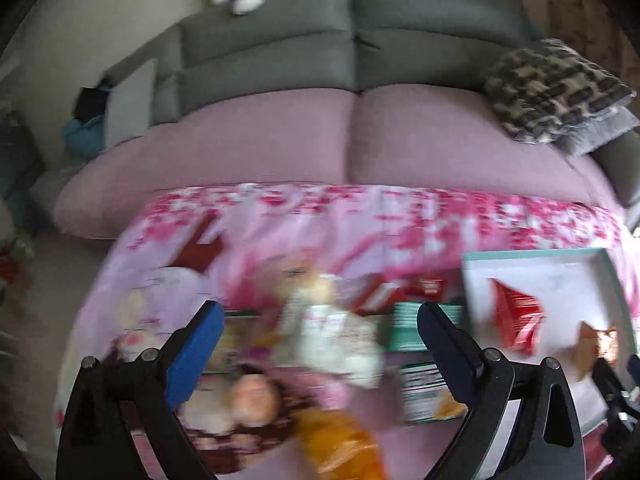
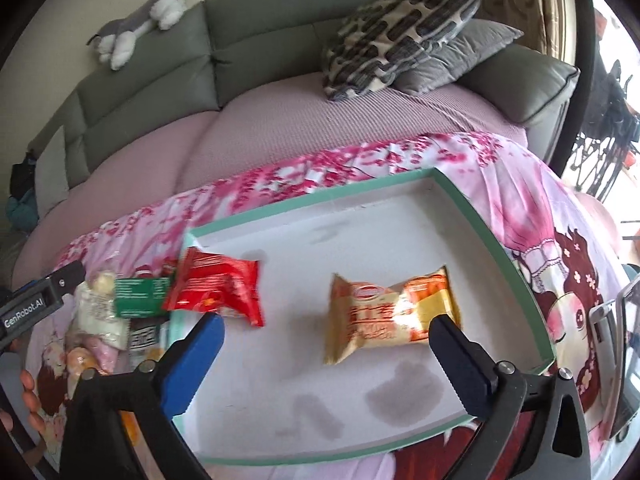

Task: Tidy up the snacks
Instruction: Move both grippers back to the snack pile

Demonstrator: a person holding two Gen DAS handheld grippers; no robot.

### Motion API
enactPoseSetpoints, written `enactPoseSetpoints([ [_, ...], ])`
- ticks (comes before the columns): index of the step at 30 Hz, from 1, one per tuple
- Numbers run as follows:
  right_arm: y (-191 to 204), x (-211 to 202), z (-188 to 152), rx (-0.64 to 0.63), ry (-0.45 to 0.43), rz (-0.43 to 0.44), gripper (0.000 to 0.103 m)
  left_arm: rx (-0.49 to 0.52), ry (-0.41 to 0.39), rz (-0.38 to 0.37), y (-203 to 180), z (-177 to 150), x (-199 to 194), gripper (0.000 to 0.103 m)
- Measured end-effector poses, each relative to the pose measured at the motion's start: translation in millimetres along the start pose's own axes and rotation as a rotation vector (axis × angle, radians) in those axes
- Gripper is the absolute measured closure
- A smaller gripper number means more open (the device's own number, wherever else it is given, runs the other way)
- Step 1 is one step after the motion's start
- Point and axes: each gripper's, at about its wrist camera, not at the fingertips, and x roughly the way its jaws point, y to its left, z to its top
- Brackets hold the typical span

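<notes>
A shallow white tray with a green rim (image 2: pixel 496 236) lies on a pink printed cloth. Inside it lie a red snack packet (image 2: pixel 218 290) at the left edge and an orange-and-gold packet (image 2: pixel 390 314) in the middle. My right gripper (image 2: pixel 326 330) is open above the tray, with the orange packet lying free on the tray floor beyond its fingers. The left wrist view is blurred: my left gripper (image 1: pixel 320 320) is open over a pile of snacks, among them a white packet (image 1: pixel 332 332), a green box (image 1: pixel 408 326) and an orange bag (image 1: pixel 340 446). The tray (image 1: pixel 600 276) sits to its right.
A sofa with a pink seat cover (image 2: pixel 300 120) and grey backrest stands behind the table. Patterned and grey cushions (image 2: pixel 400 32) lie at its right end, and a plush toy (image 2: pixel 136 28) rests on top. A hand (image 2: pixel 28 396) shows at the left edge.
</notes>
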Motion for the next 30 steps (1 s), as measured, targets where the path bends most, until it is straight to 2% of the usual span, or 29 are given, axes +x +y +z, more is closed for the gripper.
enactPoseSetpoints([
  [6,28,-15,-8,-0.042,-0.024,0.03,0.0,-0.046,-0.025,0.116,56,-5,-18,0.006],
  [11,58,-23,-16,-0.084,-0.018,0.137,0.0,-0.087,-0.027,0.177,102,-16,-30,0.006],
  [17,126,-25,-37,-0.198,0.031,0.286,0.0,-0.192,0.032,0.15,143,-41,-25,0.006],
  [20,155,-21,-52,-0.264,0.074,0.322,0.0,-0.236,0.064,0.13,153,-52,-20,0.006],
  [25,189,-8,-78,-0.341,0.143,0.342,0.0,-0.297,0.103,0.086,156,-64,-13,0.006],
  [30,193,18,-90,-0.364,0.207,0.289,0.0,-0.304,0.149,0.005,143,-71,4,0.006],
])
